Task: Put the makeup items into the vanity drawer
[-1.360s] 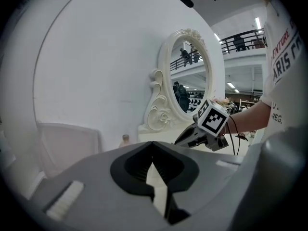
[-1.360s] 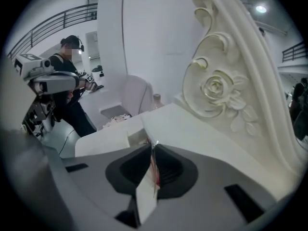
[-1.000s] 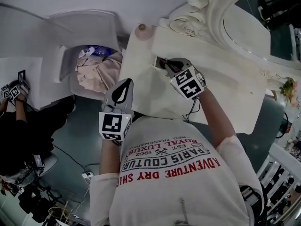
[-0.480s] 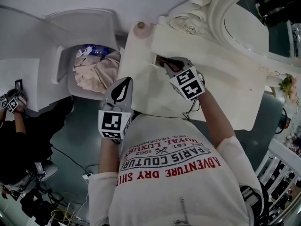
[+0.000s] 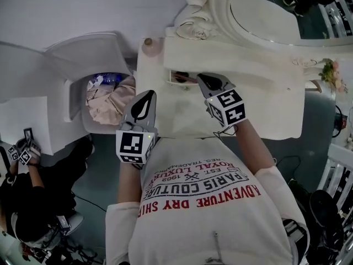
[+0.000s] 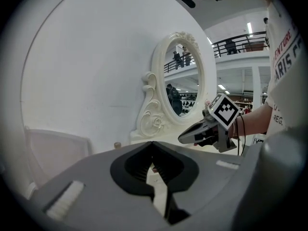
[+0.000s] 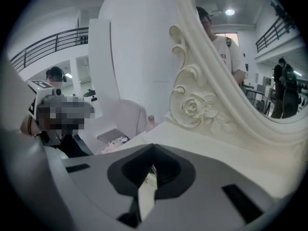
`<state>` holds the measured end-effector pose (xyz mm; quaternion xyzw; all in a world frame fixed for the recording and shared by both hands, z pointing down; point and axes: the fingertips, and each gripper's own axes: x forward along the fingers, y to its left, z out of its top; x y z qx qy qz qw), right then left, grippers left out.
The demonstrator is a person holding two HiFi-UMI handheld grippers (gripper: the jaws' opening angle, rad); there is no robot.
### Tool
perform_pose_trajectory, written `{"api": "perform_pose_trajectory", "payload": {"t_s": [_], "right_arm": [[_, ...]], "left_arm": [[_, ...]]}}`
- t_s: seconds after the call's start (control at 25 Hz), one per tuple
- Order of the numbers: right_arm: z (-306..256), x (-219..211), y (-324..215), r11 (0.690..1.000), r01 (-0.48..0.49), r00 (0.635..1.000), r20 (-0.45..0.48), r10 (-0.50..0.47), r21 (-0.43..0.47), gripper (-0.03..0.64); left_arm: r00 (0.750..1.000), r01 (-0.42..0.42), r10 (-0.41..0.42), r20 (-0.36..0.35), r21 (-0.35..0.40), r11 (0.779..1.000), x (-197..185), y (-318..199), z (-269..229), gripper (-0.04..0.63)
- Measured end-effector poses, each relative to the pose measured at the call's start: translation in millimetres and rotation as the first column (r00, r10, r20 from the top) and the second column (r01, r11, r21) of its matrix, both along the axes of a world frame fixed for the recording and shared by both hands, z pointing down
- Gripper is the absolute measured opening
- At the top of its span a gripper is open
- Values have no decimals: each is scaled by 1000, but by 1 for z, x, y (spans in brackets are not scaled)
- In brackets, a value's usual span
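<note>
White wall curves behind a white vanity whose counter [image 5: 265, 104] fills the middle of the head view. An oval mirror [image 5: 265, 10] in a carved frame stands along the counter's far edge. Off the counter's left edge sits a white tub [image 5: 99, 48] holding pink cloth [image 5: 110, 101]. The wearer, in a white printed shirt [image 5: 209, 214], stands at the near edge. A second person [image 5: 27, 203] in dark clothes is at the lower left.

The left gripper [image 5: 150, 94] hangs over the counter's left edge. Its jaws are pressed together at the tips, with nothing gripped. The right gripper [image 5: 202, 78] is held above the counter with its tips by the right end of the drawer [image 5: 170, 79]. Its jaws have just been closing and now meet at the tips, clenched on nothing.

The drawer stands open near the counter's far-left corner, below the carved frame. The makeup items [image 5: 185, 77] lie inside it as dark and reddish shapes too small to tell apart. A small bottle [image 5: 148, 42] stands at the far-left corner, apart from the drawer.
</note>
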<state>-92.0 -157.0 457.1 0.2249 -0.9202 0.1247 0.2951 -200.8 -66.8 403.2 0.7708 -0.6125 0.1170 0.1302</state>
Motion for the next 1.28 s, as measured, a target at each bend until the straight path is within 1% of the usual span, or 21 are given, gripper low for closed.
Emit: {"api": "perform_pose_trajectory", "payload": {"t_s": [0.12,0.2,0.32,0.4,0.56,0.8,0.92,1.08,1.28], "right_arm": [[-17,21,1,998,-66,996,52,65,12,9],[-27,37,-1,992,-122,990,74,119,40,9],[-43,60,-3,972,-211,974,109,200,103,9],[-56,72,0,957,-252,962,149,230,145,9],[-85,87,10,934,-288,941,243,236,210,8],[-109,107,15,885,-355,914,309,262,300,8],[-112,114,21,871,-365,913,307,267,329,8],[-115,122,21,860,-380,910,305,282,339,6],[-115,121,25,861,-371,914,299,274,347,6]], "left_arm": [[999,-45,45,10,18,999,12,-6,-8,11],[997,-77,77,15,32,997,21,-11,-13,11],[992,-126,124,29,53,991,31,-18,-21,11],[989,-146,144,37,64,987,37,-21,-26,11],[984,-171,167,54,84,982,46,-24,-37,11],[980,-193,186,71,110,975,57,-24,-49,11],[982,-187,181,56,117,975,59,-20,-52,11],[983,-183,178,49,126,975,60,-17,-56,11],[984,-175,168,57,131,976,60,-14,-59,11]]}}
